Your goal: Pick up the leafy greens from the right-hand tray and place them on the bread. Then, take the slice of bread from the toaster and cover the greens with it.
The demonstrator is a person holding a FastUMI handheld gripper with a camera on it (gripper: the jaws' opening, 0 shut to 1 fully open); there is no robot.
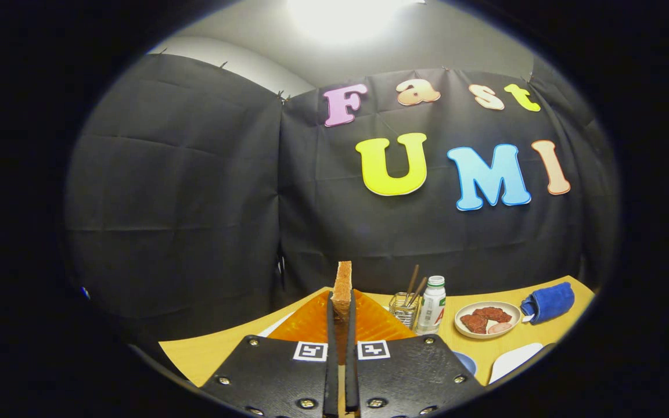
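Black cloth wall (195,191) hangs in creased panels behind the wooden counter (218,351). Above the cloth, a pale ceiling (253,64) carries a bright lamp glare (340,17).

Cam rides on gripper (341,325), low over table (218,351), facing booth wall (195,191) w/ fingers at bottom.

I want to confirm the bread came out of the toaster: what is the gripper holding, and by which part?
The gripper is shut on the slice of bread, its fingers pressing the slice's two flat faces at its lower part; the slice stands upright, edge-on.
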